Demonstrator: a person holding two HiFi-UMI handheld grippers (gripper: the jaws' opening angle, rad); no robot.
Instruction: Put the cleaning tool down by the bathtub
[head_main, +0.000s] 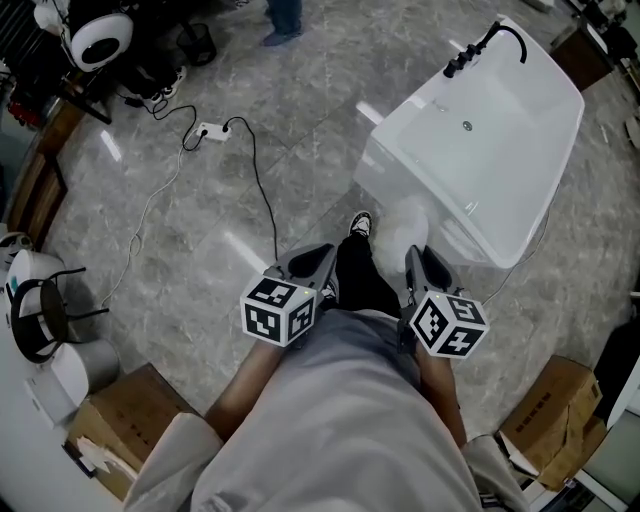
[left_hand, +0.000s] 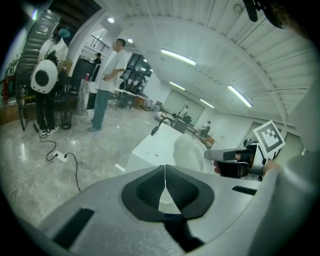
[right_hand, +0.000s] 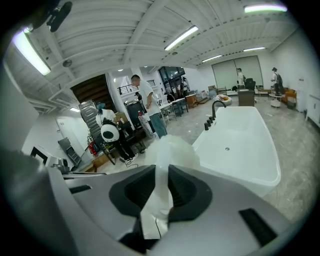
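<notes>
The cleaning tool (head_main: 404, 226) is a soft, white, fluffy bundle with a thinner white neck. The right gripper (right_hand: 161, 172) is clenched on that neck, and the puffy head stands out past its jaws. From the head view the tool sits just off the near end of the white, glossy, freestanding bathtub (head_main: 500, 130), held up off the floor. I cannot tell whether it touches the tub's wall. The left gripper (left_hand: 165, 170) is closed with nothing in it, its pads meeting at the tips, and it is on the side of the tool away from the bathtub.

The floor (head_main: 180, 230) is polished grey marble-look tile that reflects the ceiling lights. A curved black faucet (head_main: 492, 44) stands at the far end of the bathtub. Well away from the bathtub, a white power strip (head_main: 212, 130) lies on the floor with a black cable (head_main: 262, 190) trailing from it. Brown cardboard boxes (head_main: 118, 422) stand on the floor behind the person. In the left gripper view, a person in a white shirt (left_hand: 109, 82) stands farther off in the open, strip-lit room.
</notes>
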